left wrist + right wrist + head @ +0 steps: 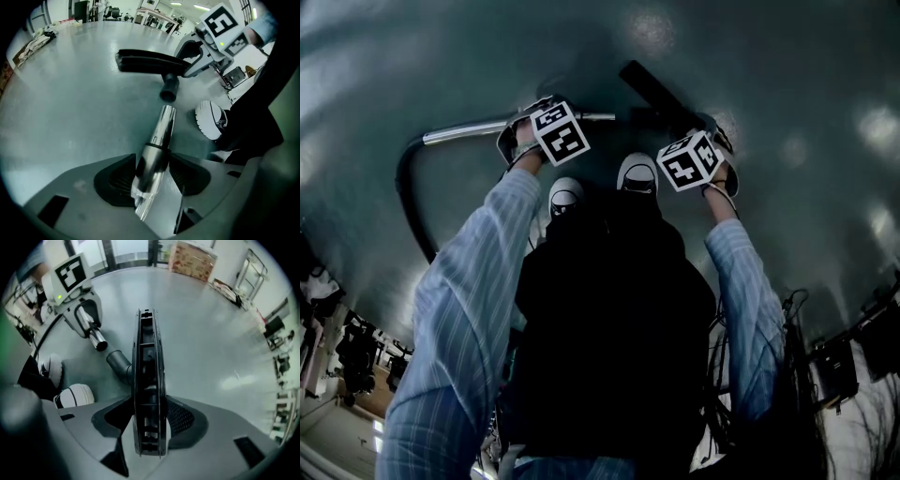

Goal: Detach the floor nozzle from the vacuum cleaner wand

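Big grey floor point(787, 66): lots of open room ahead; boxes point(192, 261) only by far edge.
Hose point(405, 202): seen only in head view, bending back by left arm.
Wand point(157, 140): shiny tube, long way pointing at floor nozzle, small gap between.
Floor nozzle point(149, 380): black, off wand, long way pointing away, ribbed underside seen only in right gripper view.
Left gripper point(152, 176): clamped on wand.
Right gripper point(149, 420): clamped on floor nozzle.

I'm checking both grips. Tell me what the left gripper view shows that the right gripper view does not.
Left gripper view only: the wand close up, the left gripper's fingers shut on it. Right gripper view only: the nozzle's ribbed face, the right gripper's fingers shut on it; boxes far off. Both: the wand's end apart from the nozzle's neck, a white shoe, the floor.
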{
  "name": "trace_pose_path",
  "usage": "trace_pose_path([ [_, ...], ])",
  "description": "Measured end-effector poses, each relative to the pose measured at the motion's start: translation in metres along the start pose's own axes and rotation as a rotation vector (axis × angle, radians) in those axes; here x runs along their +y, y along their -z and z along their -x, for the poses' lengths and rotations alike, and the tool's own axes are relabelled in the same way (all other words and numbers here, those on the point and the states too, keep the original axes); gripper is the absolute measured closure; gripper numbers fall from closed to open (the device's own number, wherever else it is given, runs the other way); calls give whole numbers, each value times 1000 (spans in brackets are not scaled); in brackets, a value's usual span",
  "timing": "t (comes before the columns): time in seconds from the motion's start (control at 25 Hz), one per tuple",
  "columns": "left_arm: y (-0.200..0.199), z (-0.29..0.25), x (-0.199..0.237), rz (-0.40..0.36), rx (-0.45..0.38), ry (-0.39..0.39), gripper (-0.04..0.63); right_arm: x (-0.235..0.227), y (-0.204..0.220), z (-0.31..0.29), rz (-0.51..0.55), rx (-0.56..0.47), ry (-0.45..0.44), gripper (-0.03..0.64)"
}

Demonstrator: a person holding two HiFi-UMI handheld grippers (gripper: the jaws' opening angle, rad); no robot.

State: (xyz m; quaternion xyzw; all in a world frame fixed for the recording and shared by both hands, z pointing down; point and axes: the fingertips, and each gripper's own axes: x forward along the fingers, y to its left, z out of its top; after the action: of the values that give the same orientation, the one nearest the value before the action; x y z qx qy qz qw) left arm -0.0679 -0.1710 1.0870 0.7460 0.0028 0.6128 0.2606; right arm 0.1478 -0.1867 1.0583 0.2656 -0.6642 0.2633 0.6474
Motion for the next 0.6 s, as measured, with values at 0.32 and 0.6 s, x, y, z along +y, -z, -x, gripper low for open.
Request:
trace_pose_path([
  [0.32, -8, 16, -12, 49, -19, 26, 370, -49, 52, 28, -178, -12, -37, 391],
  [0.6, -6, 77, -19, 134, -46, 35, 370, -36, 20, 74, -268, -61, -148, 385],
])
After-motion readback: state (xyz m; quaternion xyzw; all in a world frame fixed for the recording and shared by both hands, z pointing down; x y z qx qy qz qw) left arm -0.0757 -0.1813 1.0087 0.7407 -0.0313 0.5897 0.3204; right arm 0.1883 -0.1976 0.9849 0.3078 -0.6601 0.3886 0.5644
